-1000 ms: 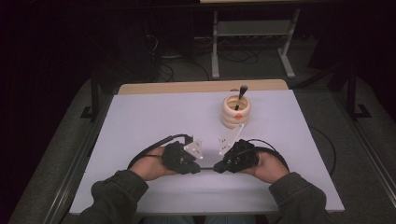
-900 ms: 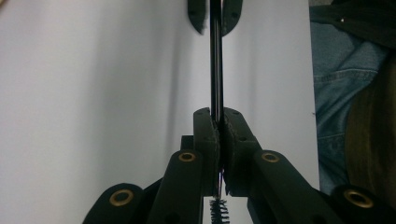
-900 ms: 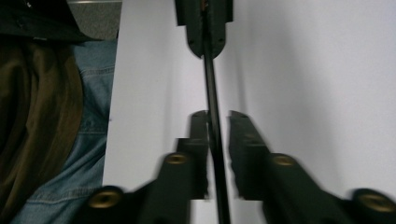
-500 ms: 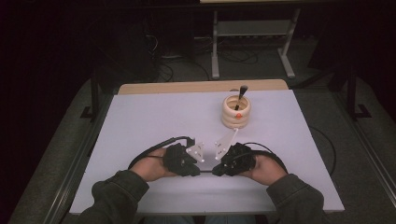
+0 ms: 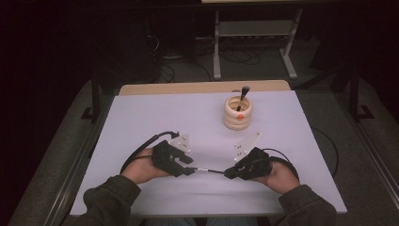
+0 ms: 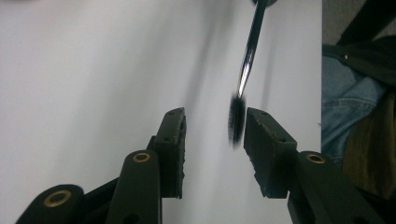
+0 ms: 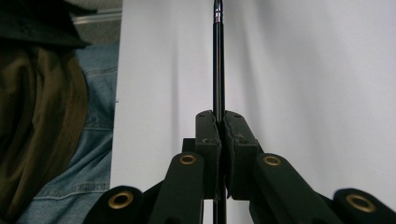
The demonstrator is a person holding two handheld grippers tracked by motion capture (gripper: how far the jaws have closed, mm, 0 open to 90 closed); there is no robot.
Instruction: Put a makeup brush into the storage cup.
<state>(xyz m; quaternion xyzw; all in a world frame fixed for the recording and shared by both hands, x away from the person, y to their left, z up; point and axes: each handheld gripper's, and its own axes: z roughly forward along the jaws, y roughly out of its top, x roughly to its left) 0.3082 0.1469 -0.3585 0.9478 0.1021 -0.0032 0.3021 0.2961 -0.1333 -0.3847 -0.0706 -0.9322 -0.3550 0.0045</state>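
**Spotter:** Which step are you on?

**Operator:** A handover, I judge. My right gripper (image 5: pixel 229 173) has its jaws clamped tight on the handle of a thin black makeup brush (image 5: pixel 208 171); in the right gripper view the handle (image 7: pixel 217 65) runs straight out from between the pads toward twelve o'clock. My left gripper (image 5: pixel 189 170) has just been opening its jaws. They stand partway apart, and the bristle tip (image 6: pixel 236 119) sits between the pads without either pad pressing on it, closer to the pad at three o'clock.

**Spotter:** Where is the brush on the table?

**Operator:** In the high view it lies roughly level between the two grippers, low over the white table (image 5: pixel 155 117), near the six o'clock edge. The ringed wooden holder (image 5: pixel 237 113) stands well apart, toward one o'clock from it, with another brush (image 5: pixel 243 94) already leaning inside.

**Spotter:** Next move?

**Operator:** As I read it, I draw the left gripper clear of the bristles, then carry the brush up to the holder with the right alone and tip it upright over the mouth. The thin handle could swivel in the grip, so I go gently.

**Spotter:** Hand pose?

**Operator:** Both forearms come in from six o'clock, hands low, grippers pointing inward at each other, nearly level.
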